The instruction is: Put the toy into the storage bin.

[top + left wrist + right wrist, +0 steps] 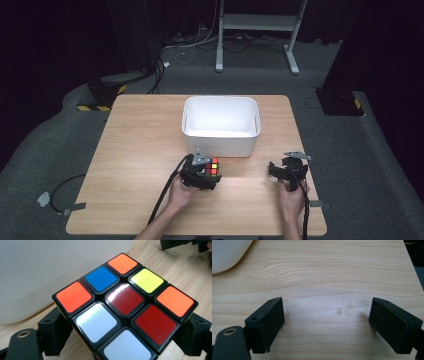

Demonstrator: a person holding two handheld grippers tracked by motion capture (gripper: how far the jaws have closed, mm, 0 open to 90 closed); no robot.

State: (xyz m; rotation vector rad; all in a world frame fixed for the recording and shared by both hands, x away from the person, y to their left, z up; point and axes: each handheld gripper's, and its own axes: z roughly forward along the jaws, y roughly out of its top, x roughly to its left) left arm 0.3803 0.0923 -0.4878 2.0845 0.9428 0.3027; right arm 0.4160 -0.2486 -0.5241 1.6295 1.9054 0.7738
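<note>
A scrambled puzzle cube [212,168] with orange, blue, yellow, red and white stickers is held between the jaws of my left gripper [201,175], just in front of the white bin [220,145]. In the left gripper view the cube [125,305] sits close up, with a black jaw pressed on each side and the bin wall [37,272] behind it. My right gripper [286,172] rests over the table at the right, open. Its jaws stand wide apart in the right gripper view, my right gripper [327,322] holding nothing over bare wood.
The wooden table [140,150] has bare surface to the left and in front. The white bin stands at the centre back, and its corner [227,252] shows in the right gripper view. Cables [65,192] trail off the left edge. A metal frame [257,30] stands beyond.
</note>
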